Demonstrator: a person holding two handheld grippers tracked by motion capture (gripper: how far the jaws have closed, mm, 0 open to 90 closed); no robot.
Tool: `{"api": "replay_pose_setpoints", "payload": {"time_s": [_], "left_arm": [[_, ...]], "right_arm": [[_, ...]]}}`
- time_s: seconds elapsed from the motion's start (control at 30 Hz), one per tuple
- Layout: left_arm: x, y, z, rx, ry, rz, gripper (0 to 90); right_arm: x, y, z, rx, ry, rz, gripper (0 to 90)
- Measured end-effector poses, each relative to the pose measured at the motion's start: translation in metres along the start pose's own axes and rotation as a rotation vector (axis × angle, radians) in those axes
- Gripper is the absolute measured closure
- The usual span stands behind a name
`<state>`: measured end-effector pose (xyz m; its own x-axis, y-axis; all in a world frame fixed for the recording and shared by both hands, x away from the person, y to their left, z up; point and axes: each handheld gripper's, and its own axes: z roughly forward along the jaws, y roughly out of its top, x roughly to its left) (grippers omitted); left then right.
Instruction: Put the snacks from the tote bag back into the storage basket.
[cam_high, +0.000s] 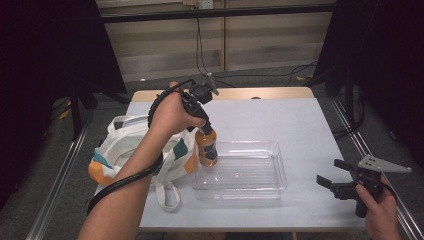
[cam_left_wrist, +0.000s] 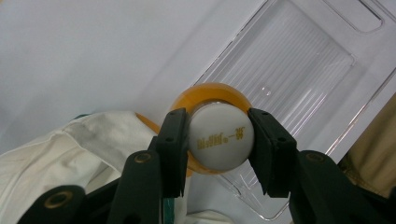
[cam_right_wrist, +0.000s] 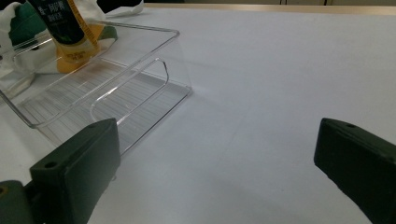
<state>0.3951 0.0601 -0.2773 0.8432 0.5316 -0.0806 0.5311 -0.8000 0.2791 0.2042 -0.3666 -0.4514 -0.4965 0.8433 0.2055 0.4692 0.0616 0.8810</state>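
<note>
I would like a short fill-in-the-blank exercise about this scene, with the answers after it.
1. The left gripper is shut on the bottle's ___ cap.
2. The orange bottle hangs over the clear ___.
3. The cloth bag lies to the ___ of the bin in the high view.
4. The right gripper has its jaws ___.

Answers: white; bin; left; open

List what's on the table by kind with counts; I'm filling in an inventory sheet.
Orange drink bottle: 1
Clear plastic tray: 1
Cloth tote bag: 1
Handheld grippers: 2, left gripper and right gripper
Total: 5
</note>
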Motion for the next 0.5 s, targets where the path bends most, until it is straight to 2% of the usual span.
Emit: {"api": "replay_pose_setpoints", "payload": {"time_s": [0.13,0.17,0.37,0.5], "left_arm": [[0.0015,-0.0010,0.0011,0.005,0.003,-0.007,59.5],[0.0024,-0.0009,0.0014,0.010,0.003,0.007,59.5],[0.0033,-0.0016,0.0035,0.011,0.002,-0.013,59.5],[0.0040,-0.0010,0.0046,0.024,0.001,-0.005,59.5]], "right_arm": [[-0.0001,-0.0003,0.0006,0.002,0.002,-0.002,0.2],[0.0000,-0.0002,0.0008,0.002,0.001,-0.003,0.2],[0.0005,-0.0002,0.0017,0.002,0.003,-0.010,0.2],[0.0005,-0.0002,0.0017,0.002,0.004,-0.008,0.2]]}}
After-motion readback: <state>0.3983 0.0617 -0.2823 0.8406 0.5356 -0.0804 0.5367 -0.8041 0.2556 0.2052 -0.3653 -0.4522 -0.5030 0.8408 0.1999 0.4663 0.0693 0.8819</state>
